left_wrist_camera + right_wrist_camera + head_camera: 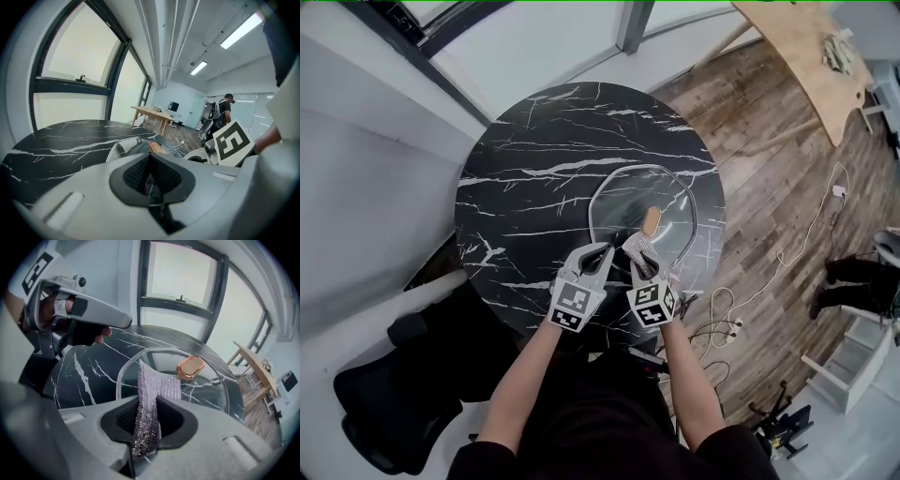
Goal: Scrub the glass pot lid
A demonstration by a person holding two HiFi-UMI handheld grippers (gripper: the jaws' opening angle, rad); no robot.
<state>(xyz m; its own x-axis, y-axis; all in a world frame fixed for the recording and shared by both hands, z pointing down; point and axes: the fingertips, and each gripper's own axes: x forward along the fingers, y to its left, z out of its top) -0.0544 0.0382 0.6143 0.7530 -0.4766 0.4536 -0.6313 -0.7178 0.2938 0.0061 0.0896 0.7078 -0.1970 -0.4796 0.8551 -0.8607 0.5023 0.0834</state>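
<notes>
The glass pot lid [623,202] lies flat on the round black marble table [534,141], its wooden knob [652,221] facing up. My right gripper [637,246] hovers at the lid's near edge, shut on a sparkly lilac scrubbing cloth [154,385]. In the right gripper view the cloth sticks up out of my right gripper [147,404], in front of the lid [206,380] and the knob [190,367]. My left gripper [602,253] is just left of it, shut with nothing in it [150,159]. It floats above the table, off the lid [129,147].
The table's near edge is right below both grippers. A black chair [384,394] stands at the lower left. Wooden floor with cables [722,314] lies to the right, with a wooden table [811,56] beyond. A person [225,112] stands far off.
</notes>
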